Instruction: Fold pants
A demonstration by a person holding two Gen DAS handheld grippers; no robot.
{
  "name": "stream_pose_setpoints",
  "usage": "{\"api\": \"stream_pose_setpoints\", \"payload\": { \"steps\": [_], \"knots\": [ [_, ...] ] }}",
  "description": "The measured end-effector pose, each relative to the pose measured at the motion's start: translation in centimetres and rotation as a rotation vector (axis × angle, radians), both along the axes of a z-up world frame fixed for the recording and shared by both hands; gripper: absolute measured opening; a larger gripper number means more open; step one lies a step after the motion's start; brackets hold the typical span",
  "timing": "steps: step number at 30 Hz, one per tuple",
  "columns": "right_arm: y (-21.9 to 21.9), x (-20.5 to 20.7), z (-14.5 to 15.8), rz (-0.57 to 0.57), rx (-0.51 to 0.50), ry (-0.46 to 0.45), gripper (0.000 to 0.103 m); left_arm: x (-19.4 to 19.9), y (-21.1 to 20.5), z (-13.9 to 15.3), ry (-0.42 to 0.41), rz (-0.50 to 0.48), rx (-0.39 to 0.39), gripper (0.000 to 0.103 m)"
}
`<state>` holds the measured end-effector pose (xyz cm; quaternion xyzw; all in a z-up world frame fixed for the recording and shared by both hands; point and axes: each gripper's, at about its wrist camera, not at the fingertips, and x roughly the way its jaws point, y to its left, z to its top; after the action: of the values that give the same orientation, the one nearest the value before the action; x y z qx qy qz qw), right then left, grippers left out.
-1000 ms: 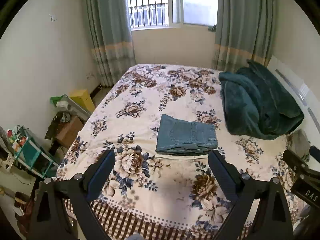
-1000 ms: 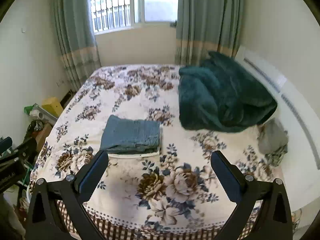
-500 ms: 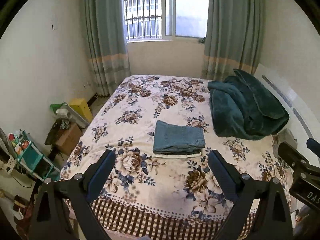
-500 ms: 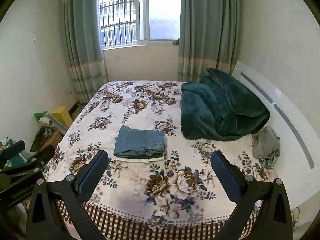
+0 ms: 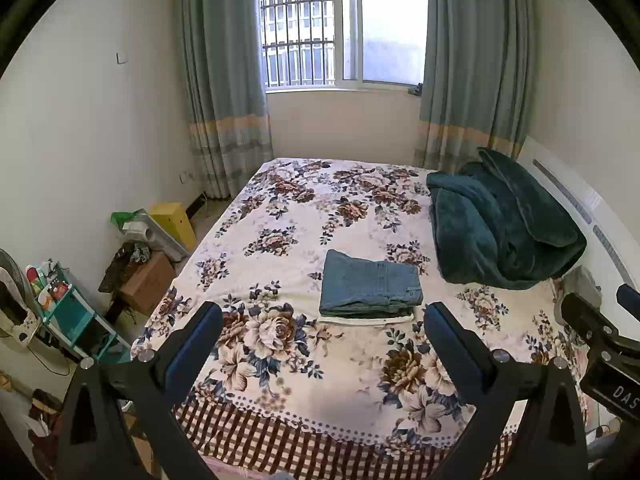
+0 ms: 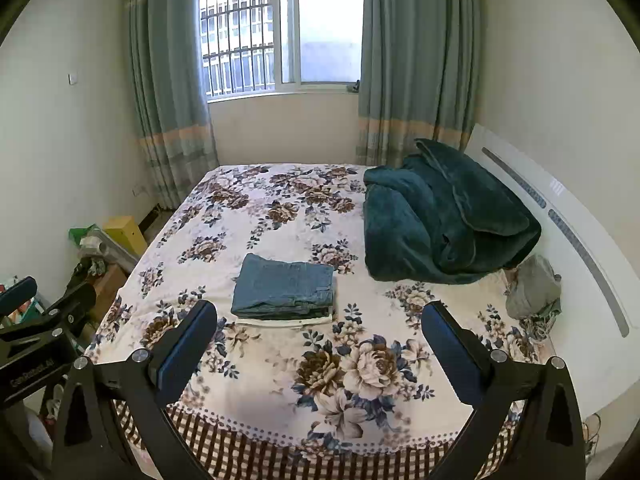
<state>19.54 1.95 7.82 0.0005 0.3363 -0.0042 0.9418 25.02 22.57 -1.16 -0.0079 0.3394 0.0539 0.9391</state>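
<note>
The blue jeans (image 5: 370, 286) lie folded in a neat rectangular stack on the floral bedspread (image 5: 304, 208), on top of a white folded piece. They also show in the right wrist view (image 6: 285, 286). My left gripper (image 5: 323, 320) is open and empty, held back near the foot of the bed, well short of the jeans. My right gripper (image 6: 319, 318) is open and empty too, also back from the jeans. The right gripper's body shows at the right edge of the left wrist view (image 5: 600, 344).
A dark green blanket (image 5: 500, 224) is heaped at the right by the white headboard (image 5: 576, 200). A grey cloth (image 6: 534, 288) lies beside it. Boxes (image 5: 148, 280) and a teal rack (image 5: 76, 320) stand on the floor left of the bed.
Both grippers have pulled back and up from the bed, so the jeans look smaller and farther away. The jeans have not moved. Both grippers stay open.
</note>
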Motion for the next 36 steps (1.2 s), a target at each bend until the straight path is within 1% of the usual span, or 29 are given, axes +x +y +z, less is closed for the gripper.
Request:
{"api": "stream_pose_setpoints", "payload": {
  "steps": [15, 22, 28, 32, 36],
  "knots": [
    [0.0, 1.3, -1.5, 0.039, 0.025, 0.03, 0.103, -0.1, 0.2, 0.3, 0.001, -0.001, 0.0, 0.103],
    [-0.1, 1.3, -1.4, 0.041, 0.029, 0.032, 0.103, -0.1, 0.1, 0.3, 0.005, 0.005, -0.004, 0.103],
    [0.1, 1.2, -1.9, 0.046, 0.036, 0.039, 0.103, -0.3, 0.3, 0.3, 0.007, 0.003, -0.008, 0.103],
    [0.1, 1.2, -1.8, 0.045, 0.034, 0.038, 0.103, -1.3, 0.5, 0.3, 0.009, 0.012, -0.01, 0.103],
    [-0.1, 1.3, -1.7, 0.045, 0.031, 0.036, 0.103, -0.9, 0.5, 0.3, 0.007, 0.008, -0.011, 0.103]
  ]
}}
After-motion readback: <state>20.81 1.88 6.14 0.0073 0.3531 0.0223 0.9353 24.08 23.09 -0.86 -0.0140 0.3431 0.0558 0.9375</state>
